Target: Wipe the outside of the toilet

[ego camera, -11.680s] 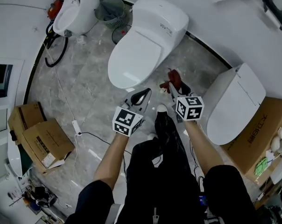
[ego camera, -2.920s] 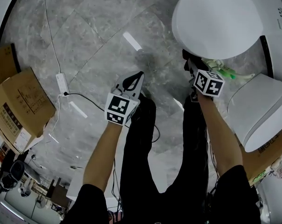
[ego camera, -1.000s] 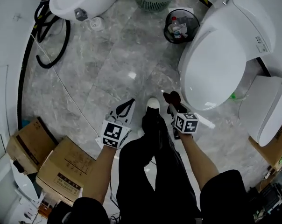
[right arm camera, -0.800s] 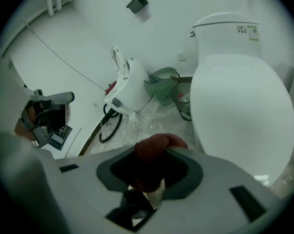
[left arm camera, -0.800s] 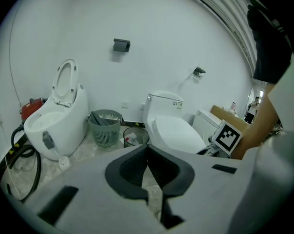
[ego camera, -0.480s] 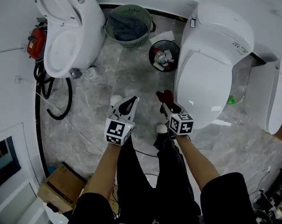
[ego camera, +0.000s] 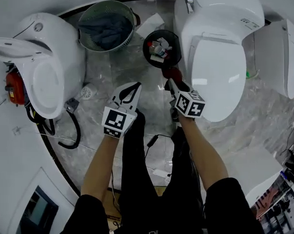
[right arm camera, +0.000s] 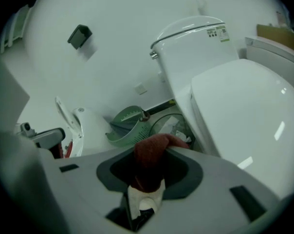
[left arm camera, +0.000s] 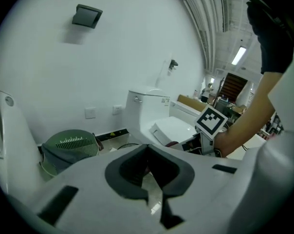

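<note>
Rag first: right gripper (right arm camera: 153, 150) clenched on a dark red cloth rag (right arm camera: 147, 165), wad bulging up and forward past the jaw tips. Left gripper (left arm camera: 148, 151) closed on itself, nothing between the jaws, hanging over the grey marble floor (ego camera: 264, 116) beside the person's dark trouser legs.

Ahead and to the right, white ceramic toilet with closed lid (ego camera: 217, 67), standing at the far edge of the floor against the wall, cistern behind. Front of the bowl just beside the right gripper, seemingly not yet touched by the rag. On the toilet's side toward the floor's left edge, small black waste bin with rubbish (ego camera: 161, 48). Further left, green mesh basket holding blue-grey fabric (ego camera: 105, 26). Along the left edge of the floor, second white toilet with raised lid (ego camera: 45, 72).

Handling, as a judgement: fixed, heavy, rigid glazed ceramic, so no lifting or gripping, only pressing against. Smooth and probably slippery, letting the rag glide. Lid and seat likely hinged plastic, liable to shift under a hard push. Rag itself light and limp, apt to slip out unless pinched deep in the fold. Best contact with the bulging wad, not the hard jaw tips, to spare the glaze. Likely start on the lid top or the nearest bowl flank, minding the bin close by.
</note>
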A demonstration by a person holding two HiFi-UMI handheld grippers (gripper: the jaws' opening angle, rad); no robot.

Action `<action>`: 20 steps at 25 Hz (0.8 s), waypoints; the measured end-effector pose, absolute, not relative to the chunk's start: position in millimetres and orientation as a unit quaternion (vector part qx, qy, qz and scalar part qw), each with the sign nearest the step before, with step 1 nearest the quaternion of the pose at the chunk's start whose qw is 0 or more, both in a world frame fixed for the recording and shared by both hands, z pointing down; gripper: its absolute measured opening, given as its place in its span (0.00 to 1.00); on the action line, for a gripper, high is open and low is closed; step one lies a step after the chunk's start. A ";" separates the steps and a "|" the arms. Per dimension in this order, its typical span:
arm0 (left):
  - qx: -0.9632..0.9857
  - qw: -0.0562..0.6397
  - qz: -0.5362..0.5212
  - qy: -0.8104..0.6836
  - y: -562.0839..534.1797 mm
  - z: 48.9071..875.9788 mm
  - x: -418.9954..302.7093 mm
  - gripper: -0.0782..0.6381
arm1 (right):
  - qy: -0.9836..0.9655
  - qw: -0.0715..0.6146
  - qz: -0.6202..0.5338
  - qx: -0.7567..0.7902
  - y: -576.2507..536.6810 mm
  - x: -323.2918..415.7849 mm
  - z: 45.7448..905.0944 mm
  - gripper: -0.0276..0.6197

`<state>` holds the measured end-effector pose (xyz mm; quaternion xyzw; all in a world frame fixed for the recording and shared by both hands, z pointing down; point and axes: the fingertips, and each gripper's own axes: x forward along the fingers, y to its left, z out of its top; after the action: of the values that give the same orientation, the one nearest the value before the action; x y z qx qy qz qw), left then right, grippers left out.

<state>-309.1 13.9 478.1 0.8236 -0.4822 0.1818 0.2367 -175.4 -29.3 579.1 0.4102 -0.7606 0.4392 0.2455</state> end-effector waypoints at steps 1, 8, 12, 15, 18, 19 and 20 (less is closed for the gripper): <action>0.830 0.236 0.185 -0.470 7.6 481.1 -313.4 0.11 | -0.750 0.238 0.443 0.430 -39.1 -174.7 582.2 0.23; 0.861 0.248 0.203 -0.395 -14.8 507.6 -339.9 0.11 | -0.655 0.173 0.492 0.546 -85.6 -181.1 617.9 0.23; 0.877 0.244 0.210 -0.358 -19.2 515.5 -338.0 0.11 | -0.626 0.160 0.490 0.585 -106.5 -176.5 635.2 0.23; 0.884 0.240 0.211 -0.341 -24.3 521.5 -335.6 0.11 | -0.591 0.131 0.500 0.620 -119.2 -161.7 643.1 0.23; 0.885 0.243 0.213 -0.334 -28.0 530.8 -337.7 0.11 | -0.554 0.104 0.512 0.648 -116.7 -150.8 646.7 0.23; 0.885 0.244 0.215 -0.333 -28.4 533.4 -338.3 0.11 | -0.547 0.099 0.515 0.652 -112.8 -149.1 648.0 0.23; 0.885 0.246 0.217 -0.332 -28.6 535.2 -337.8 0.11 | -0.543 0.096 0.519 0.654 -108.5 -148.1 649.6 0.23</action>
<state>-337.8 -28.6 535.2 0.8845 -0.3323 0.2165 0.2457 -148.1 -108.5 649.6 0.6538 -0.5425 0.5187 0.0956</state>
